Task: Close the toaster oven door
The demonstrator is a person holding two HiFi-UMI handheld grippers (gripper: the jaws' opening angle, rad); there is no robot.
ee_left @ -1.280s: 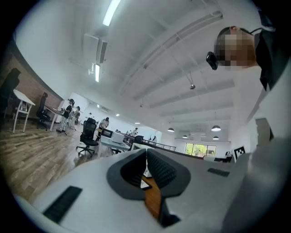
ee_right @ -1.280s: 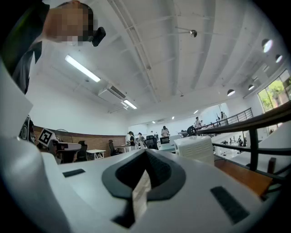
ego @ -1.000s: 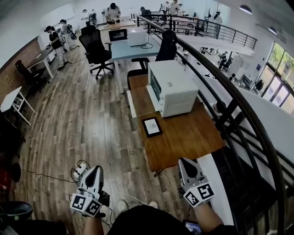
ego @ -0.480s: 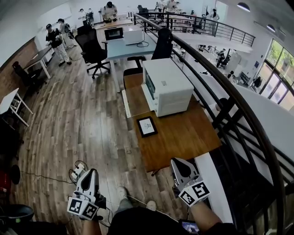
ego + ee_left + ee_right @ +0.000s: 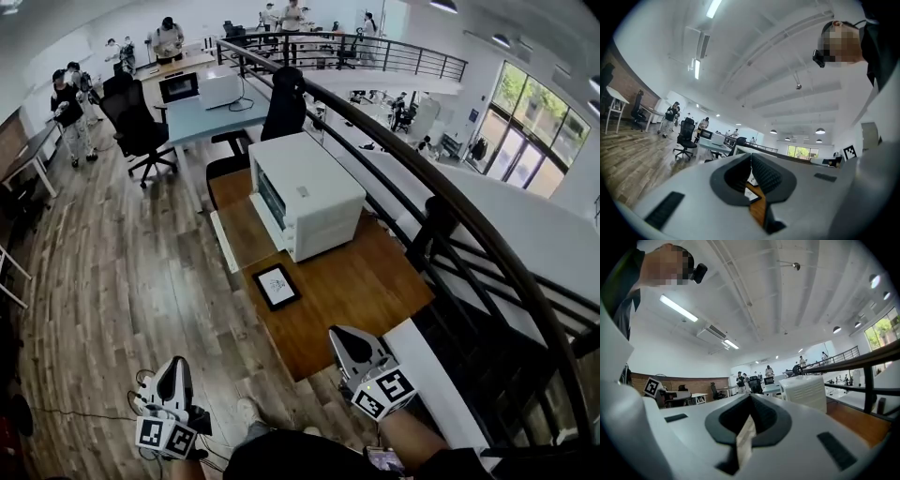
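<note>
Over the last second the head view swings and closes in. The toaster oven [image 5: 305,192] slides from right of centre to mid-frame, and the table [image 5: 366,281] comes up nearer under me. Both hands stay low at the bottom edge, so I read this as approach only, with nothing touched yet. The oven sits at the far end of the table, its glass front facing the open floor on the left. The white flap [image 5: 223,240] lying flat off that edge looks like the door dropped open, so the closing step isn't started. The left hand-held gripper [image 5: 176,366] hangs over the floor, well apart from the table, jaws pressed together and empty. The right hand-held gripper [image 5: 343,339] is over the near table corner, jaws also together, nothing between them. A tablet [image 5: 277,286] lies between the right one and the oven. Only the head view shows the door side. The right gripper view [image 5: 750,401] catches just the oven's vented flank [image 5: 804,392] and the railing [image 5: 862,359], no door. The left gripper view [image 5: 751,159] shows only a sliver of wood and the tablet corner [image 5: 751,196] under its shut jaws.
</note>
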